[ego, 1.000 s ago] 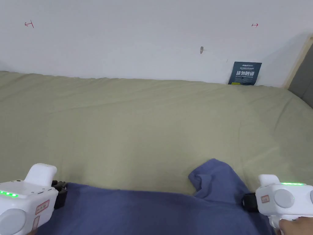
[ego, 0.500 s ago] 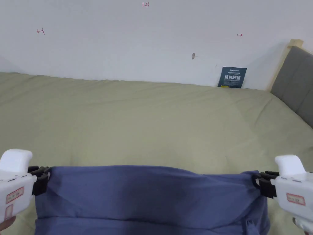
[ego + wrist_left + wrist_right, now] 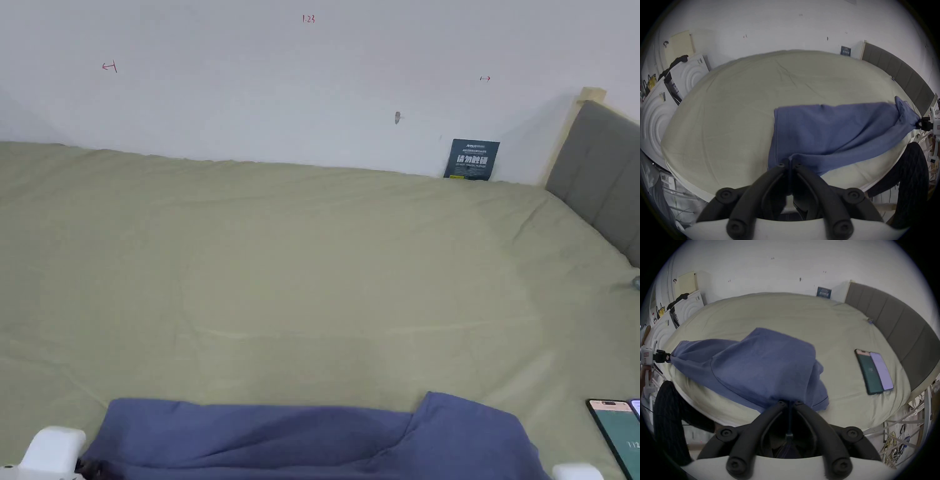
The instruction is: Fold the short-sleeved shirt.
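A blue short-sleeved shirt (image 3: 312, 437) lies at the near edge of the olive-green bed (image 3: 312, 250). In the left gripper view my left gripper (image 3: 790, 162) is shut on the shirt's (image 3: 826, 129) near left corner. The right gripper (image 3: 789, 402) is shut on the near right edge of the shirt (image 3: 761, 363), with a thin fold of cloth between its jaws. Across the cloth in each gripper view the other gripper appears, the right one (image 3: 920, 125) and the left one (image 3: 666, 357), each pinching its end. In the head view both white gripper bodies peek in at the bottom corners.
Two phones (image 3: 873, 371) lie side by side on the bed's right, near a grey padded headboard (image 3: 606, 175). A small dark card (image 3: 472, 159) leans on the white wall behind. White foam blocks (image 3: 657, 113) stand left of the bed. A person's dark-clothed leg (image 3: 670, 415) is at the near edge.
The shirt was held stretched out and raised between the grippers half a second ago; now it sits lower on the bed with its right part folded over. The head camera has tilted up.
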The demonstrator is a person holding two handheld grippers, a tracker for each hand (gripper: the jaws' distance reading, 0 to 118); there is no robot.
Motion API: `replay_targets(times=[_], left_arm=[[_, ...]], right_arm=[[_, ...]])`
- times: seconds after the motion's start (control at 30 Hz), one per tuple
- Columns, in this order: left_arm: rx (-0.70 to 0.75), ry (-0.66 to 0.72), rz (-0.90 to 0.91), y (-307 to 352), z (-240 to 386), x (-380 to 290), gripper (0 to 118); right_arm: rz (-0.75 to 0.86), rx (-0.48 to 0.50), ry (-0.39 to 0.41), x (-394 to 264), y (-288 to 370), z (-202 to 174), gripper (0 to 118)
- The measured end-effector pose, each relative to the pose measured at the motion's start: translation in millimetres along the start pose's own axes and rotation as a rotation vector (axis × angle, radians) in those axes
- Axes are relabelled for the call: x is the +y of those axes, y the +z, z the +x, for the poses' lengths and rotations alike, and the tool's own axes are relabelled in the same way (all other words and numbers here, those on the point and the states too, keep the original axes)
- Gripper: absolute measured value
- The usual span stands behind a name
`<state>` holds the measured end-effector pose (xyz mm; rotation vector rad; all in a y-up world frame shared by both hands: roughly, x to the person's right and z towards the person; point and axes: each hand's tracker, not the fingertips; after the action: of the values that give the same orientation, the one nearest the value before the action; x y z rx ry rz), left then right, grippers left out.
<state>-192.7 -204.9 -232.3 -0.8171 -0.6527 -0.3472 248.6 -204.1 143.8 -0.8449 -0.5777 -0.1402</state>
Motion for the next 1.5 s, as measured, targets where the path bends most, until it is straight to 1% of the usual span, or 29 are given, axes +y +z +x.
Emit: replay_targets(times=[0.03, 0.1, 0.13, 0.27, 0.37, 0.4, 0.43, 0.47, 0.5, 0.53, 0.57, 0.63, 0.7, 0.73, 0.77, 0.8, 0.83, 0.9, 0.93, 1.0, 1.1, 1.17, 1.23, 1.27, 1.33, 1.37, 1.4, 1.43, 1.5], left_arm=[[0.03, 0.005, 0.035, 6.4, 1.8, 4.4, 21], [0.025, 0.029, 0.129, 27.4, 7.3, 11.3, 94], [0.049, 0.019, 0.209, 45.7, 13.4, 13.6, 114], [0.096, 0.0, 0.517, 120.1, 43.8, 8.1, 114], [0.174, 0.009, 0.637, 147.2, 62.4, -6.0, 114], [0.22, 0.02, 0.632, 151.0, 67.7, -9.4, 113], [0.224, 0.018, 0.625, 153.1, 69.9, -12.7, 108], [0.191, 0.019, 0.613, 145.2, 60.6, -17.1, 88], [0.17, 0.018, 0.609, 145.2, 57.6, -16.7, 27], [0.167, 0.016, 0.569, 140.9, 52.6, -11.3, 0], [0.201, 0.008, 0.474, 133.1, 45.2, -9.2, 0], [0.132, 0.048, 0.475, 121.1, 29.3, -4.4, 0], [0.108, 0.081, 0.397, 104.5, 1.9, 0.5, 0], [0.06, 0.115, 0.344, 98.0, -11.5, 9.3, 5], [-0.01, 0.176, 0.299, 85.2, -32.9, 12.8, 32], [-0.088, 0.246, 0.245, 71.9, -53.3, 16.4, 97], [-0.173, 0.306, 0.168, 54.3, -76.1, 20.4, 118], [-0.302, 0.403, 0.023, 36.7, -102.1, 18.5, 117], [-0.401, 0.509, 0.099, 18.8, -120.1, 28.7, 117], [-0.58, 0.626, -0.028, -16.1, -146.9, 32.0, 117], [-0.68, 0.675, -0.076, -56.4, -153.2, 27.3, 117], [-0.889, 0.825, -0.305, -99.5, -148.3, 11.6, 117], [-1.099, 0.932, -0.25, -120.9, -132.0, -4.7, 116], [-1.162, 0.909, -0.166, -122.4, -124.9, 2.0, 116], [-1.16, 0.895, -0.178, -124.8, -108.9, 10.2, 115], [-1.14, 0.874, -0.193, -127.4, -99.6, 11.3, 109], [-1.122, 0.822, -0.214, -125.7, -93.8, 14.2, 61], [-1.001, 0.785, -0.265, -144.3, -106.5, 23.2, 3], [-0.77, 0.74, -0.333, -156.0, -97.9, 16.4, 1]], right_arm=[[0.029, -0.026, -0.002, 4.8, 6.5, -2.2, 20], [0.04, -0.021, -0.016, 15.2, 20.6, -4.8, 90], [0.088, -0.003, -0.016, 18.9, 36.2, -8.6, 118], [0.403, -0.013, 0.001, 25.3, 103.1, -44.6, 118], [0.559, 0.152, -0.068, 23.2, 137.7, -63.9, 118], [0.591, 0.153, -0.094, 20.5, 142.5, -68.7, 115], [0.62, 0.166, -0.115, 19.8, 148.6, -74.8, 100], [0.637, 0.18, -0.11, 19.4, 152.3, -79.7, 69], [0.631, 0.165, -0.1, 20.1, 154.0, -85.4, 7], [0.625, 0.137, -0.087, 21.5, 151.3, -91.9, 0], [0.637, 0.119, -0.07, 20.9, 150.9, -98.6, 0], [0.587, 0.179, -0.061, 24.3, 147.6, -103.5, 0], [0.578, 0.156, -0.049, 23.4, 141.4, -108.2, 0], [0.57, 0.151, -0.035, 23.0, 140.1, -111.9, 0], [0.557, 0.149, -0.03, 23.3, 138.7, -115.1, 0], [0.544, 0.15, -0.036, 23.3, 136.9, -112.4, 0], [0.532, 0.146, -0.041, 22.8, 135.4, -114.6, 0], [0.513, 0.134, -0.042, 21.4, 132.4, -119.2, 0], [0.502, 0.128, -0.041, 20.6, 130.4, -117.1, 0], [0.478, 0.123, -0.037, 20.3, 127.4, -120.3, 0], [0.45, 0.111, -0.035, 22.5, 124.6, -125.1, 0], [0.441, 0.108, -0.039, 25.0, 124.2, -128.3, 0], [0.433, 0.102, -0.033, 28.0, 122.7, -131.9, 0], [0.43, 0.096, -0.029, 29.3, 121.9, -133.3, 0], [0.424, 0.093, -0.032, 31.6, 120.4, -134.9, 0], [0.423, 0.095, -0.04, 32.2, 119.5, -135.6, 0], [0.42, 0.098, -0.048, 33.0, 118.2, -136.2, 0], [0.412, 0.102, -0.051, 34.3, 116.3, -137.1, 0], [0.404, 0.103, -0.047, 36.3, 115.5, -140.2, 0]])
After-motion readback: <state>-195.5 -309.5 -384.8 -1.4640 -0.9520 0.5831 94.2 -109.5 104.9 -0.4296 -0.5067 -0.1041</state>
